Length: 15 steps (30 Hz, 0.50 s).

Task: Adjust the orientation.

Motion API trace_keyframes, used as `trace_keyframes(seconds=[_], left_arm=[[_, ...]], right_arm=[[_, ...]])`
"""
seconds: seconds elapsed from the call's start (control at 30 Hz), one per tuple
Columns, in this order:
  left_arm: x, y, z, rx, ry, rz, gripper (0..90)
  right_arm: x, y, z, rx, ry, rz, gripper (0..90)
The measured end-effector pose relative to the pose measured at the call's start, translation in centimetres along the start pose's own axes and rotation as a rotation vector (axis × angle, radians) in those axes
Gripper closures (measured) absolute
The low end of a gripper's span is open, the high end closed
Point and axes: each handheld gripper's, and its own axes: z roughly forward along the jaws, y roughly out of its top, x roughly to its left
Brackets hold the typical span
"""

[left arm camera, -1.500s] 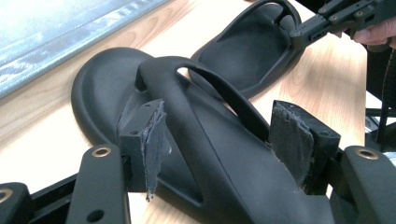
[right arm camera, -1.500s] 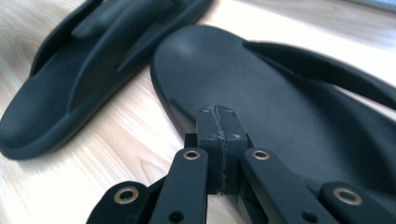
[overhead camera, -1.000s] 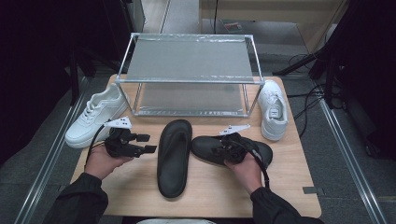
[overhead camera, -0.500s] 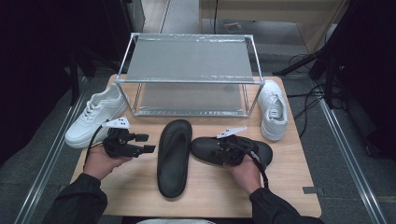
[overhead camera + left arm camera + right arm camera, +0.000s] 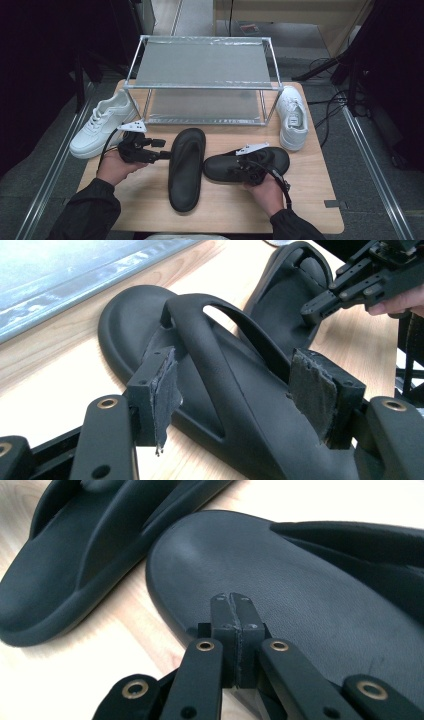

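Judging by the layout, the job looked like putting footwear on the metal rack (image 5: 202, 65), and none of it was done: both rack shelves were bare. Two black sandals lay on the tabletop (image 5: 310, 200) in front of the rack. The left sandal (image 5: 186, 167) lay lengthwise near the middle; the left gripper (image 5: 161, 149) had its fingers (image 5: 162, 387) spread wide on either side of the strap, not yet pressing on it. The right sandal (image 5: 245, 164) lay crosswise just right of it; the right gripper (image 5: 245, 165) had its fingers (image 5: 234, 625) pressed together over the footbed, holding nothing. One white sneaker (image 5: 102, 127) sat left of the rack, another white sneaker (image 5: 292, 116) right of it. All four remained to be lifted and shelved.
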Motion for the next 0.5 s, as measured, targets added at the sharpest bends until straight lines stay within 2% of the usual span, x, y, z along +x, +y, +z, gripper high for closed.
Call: trace_keyframes(seconds=[0.33, 0.5], left_arm=[[0.1, 1.2, 1.3, 0.012, -0.025, 0.006, 36.9], [0.3, 1.6, 1.8, 0.014, -0.032, 0.013, 37.0]], right_arm=[[1.2, -1.6, -0.9, 0.017, 0.0, -0.008, 90.0], [1.2, -2.2, -1.4, 0.022, 0.006, 0.005, 90.0]])
